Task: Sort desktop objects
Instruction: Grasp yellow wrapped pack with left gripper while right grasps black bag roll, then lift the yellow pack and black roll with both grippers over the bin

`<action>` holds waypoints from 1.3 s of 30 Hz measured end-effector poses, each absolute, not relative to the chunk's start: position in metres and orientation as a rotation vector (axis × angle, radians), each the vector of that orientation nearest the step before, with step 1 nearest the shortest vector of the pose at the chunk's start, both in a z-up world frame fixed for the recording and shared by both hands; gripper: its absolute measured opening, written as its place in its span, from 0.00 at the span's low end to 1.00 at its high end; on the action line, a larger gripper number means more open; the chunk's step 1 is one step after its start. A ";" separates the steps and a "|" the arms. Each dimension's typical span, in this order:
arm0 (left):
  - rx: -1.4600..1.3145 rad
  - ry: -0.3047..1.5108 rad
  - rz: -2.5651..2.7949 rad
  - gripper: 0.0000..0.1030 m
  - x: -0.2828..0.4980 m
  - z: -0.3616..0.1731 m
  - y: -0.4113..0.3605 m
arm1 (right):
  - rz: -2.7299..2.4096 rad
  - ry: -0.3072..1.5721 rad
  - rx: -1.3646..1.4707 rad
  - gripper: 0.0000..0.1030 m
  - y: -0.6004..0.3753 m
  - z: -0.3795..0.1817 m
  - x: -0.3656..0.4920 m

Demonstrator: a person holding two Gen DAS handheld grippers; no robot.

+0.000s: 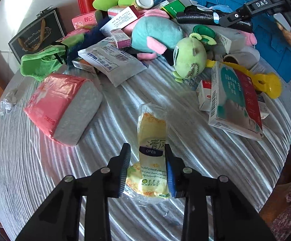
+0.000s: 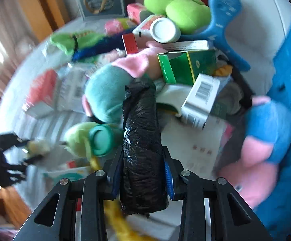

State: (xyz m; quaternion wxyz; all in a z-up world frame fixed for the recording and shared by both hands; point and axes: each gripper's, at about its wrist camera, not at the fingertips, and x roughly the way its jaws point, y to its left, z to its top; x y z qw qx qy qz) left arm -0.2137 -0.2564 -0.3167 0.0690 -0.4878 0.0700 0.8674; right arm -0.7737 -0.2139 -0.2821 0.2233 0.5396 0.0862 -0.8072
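Table (image 1: 45,170): round, ribbed grey top; near half mostly bare, far half heaped with objects.
Left gripper (image 1: 147,168): jaws straddled a yellow tissue packet (image 1: 152,138) lying on bare table; right pad touching, left pad just clear, not clamped.
Right gripper (image 2: 142,172): fingers closed on a black plastic roll (image 2: 141,140), raised over the heap.
Edges: pink tissue pack (image 1: 65,106) near left rim; yellow clip (image 1: 263,82) near right rim.

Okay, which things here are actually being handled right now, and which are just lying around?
In hand:
left gripper around the yellow tissue pack
right gripper shut on the black bag roll

Lying about:
pink tissue pack
teal plush
yellow clip
green carton
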 end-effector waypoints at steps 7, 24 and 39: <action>-1.306 0.296 2.681 0.30 -0.209 -0.255 -0.247 | -2.168 -0.281 1.381 0.33 -0.178 -0.243 -0.734; -0.539 0.429 2.581 0.30 -0.293 -0.028 -0.027 | -2.805 -0.309 0.580 0.33 -0.035 -0.004 -0.585; -0.543 0.441 2.610 0.76 -0.410 0.063 0.231 | -3.200 -0.372 0.580 0.36 0.189 0.018 -0.613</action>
